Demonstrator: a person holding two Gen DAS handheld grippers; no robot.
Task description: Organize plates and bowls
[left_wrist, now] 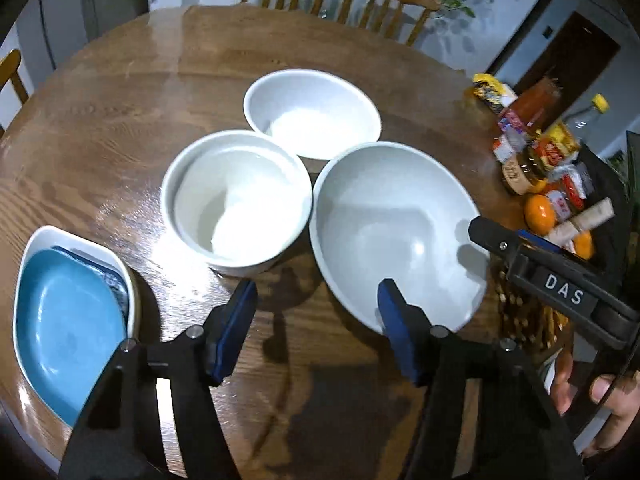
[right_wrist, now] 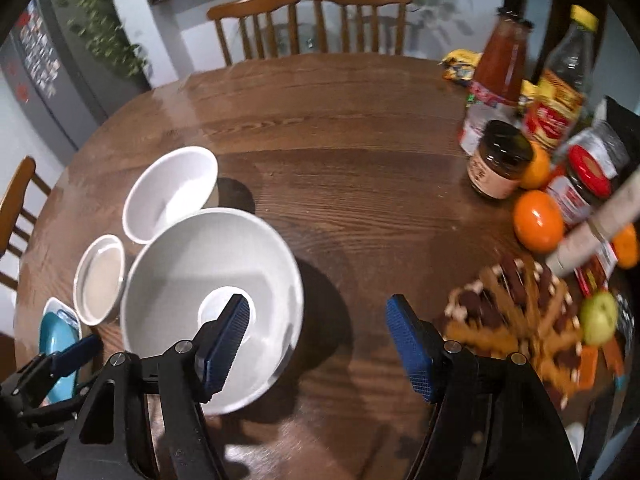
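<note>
On the round wooden table (left_wrist: 120, 120) stand three white bowls: a wide one (left_wrist: 396, 232), a straight-sided one (left_wrist: 236, 200) and a farther one (left_wrist: 312, 112). At the left edge a blue plate (left_wrist: 68, 320) lies in a white dish (left_wrist: 28, 280). My left gripper (left_wrist: 316, 320) is open, its right finger over the wide bowl's near rim, its pads touching nothing. My right gripper (right_wrist: 316, 332) is open too, astride the right rim of the wide bowl (right_wrist: 208, 272) without pressing on it. It shows in the left wrist view as the right gripper (left_wrist: 504, 236) at that bowl's right edge.
Jars (right_wrist: 498, 160), bottles (right_wrist: 504, 64), oranges (right_wrist: 538, 220), a green apple (right_wrist: 598, 316) and snack packets crowd the table's right side, beside a woven trivet (right_wrist: 516, 320). Wooden chairs (right_wrist: 256, 24) stand at the far edge. A person's hand (left_wrist: 584, 400) holds the right gripper.
</note>
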